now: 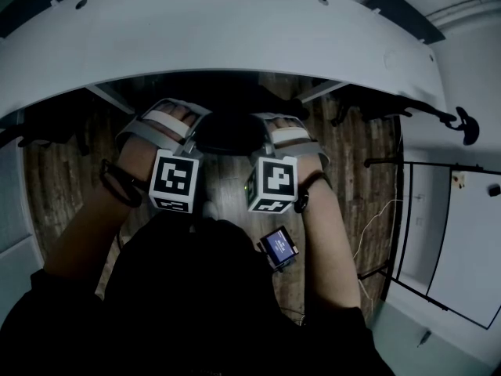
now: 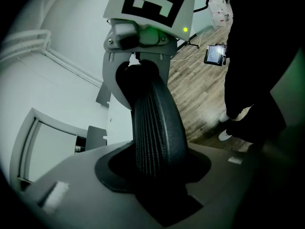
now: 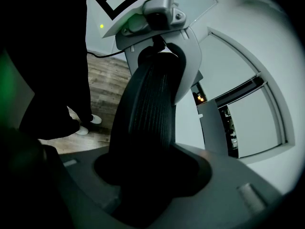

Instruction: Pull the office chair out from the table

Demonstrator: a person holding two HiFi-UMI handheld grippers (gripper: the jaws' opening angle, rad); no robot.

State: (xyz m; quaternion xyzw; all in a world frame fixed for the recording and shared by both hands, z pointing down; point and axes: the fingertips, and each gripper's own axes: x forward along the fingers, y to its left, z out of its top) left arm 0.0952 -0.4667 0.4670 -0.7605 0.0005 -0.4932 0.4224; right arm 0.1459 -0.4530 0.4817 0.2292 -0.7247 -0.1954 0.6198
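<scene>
- Nearest the head camera is the person's dark torso (image 1: 196,304), which fills the bottom of that view. Both forearms reach forward from it.
- Small lit screen (image 1: 279,246) hangs at the person's right side, just behind the right wrist.
- Left gripper (image 1: 184,135) and right gripper (image 1: 272,135) sit side by side. Their marker cubes (image 1: 173,180) face up toward the camera.
- Between them is the chair (image 1: 228,131), black. The top of its back lies just on the near side of the table's near edge, about midway along it. The seat is lost in the dark beneath.
- White table (image 1: 235,30) curves across the top of the head view, its near edge bowed toward the person.
- Left gripper view: the jaws are clenched on the chair's ribbed back edge, which rises out from between them. The right gripper grips the same edge further along.
- Right gripper view: its jaws likewise grasp the ribbed back, with the left gripper on it beyond.
- Wooden floor (image 1: 352,171) shows to both sides of the arms, and a pale cable (image 1: 368,233) trails across it at the right.
- White shoes (image 2: 226,125) stand on the boards beside the chair, seen from both gripper views.
</scene>
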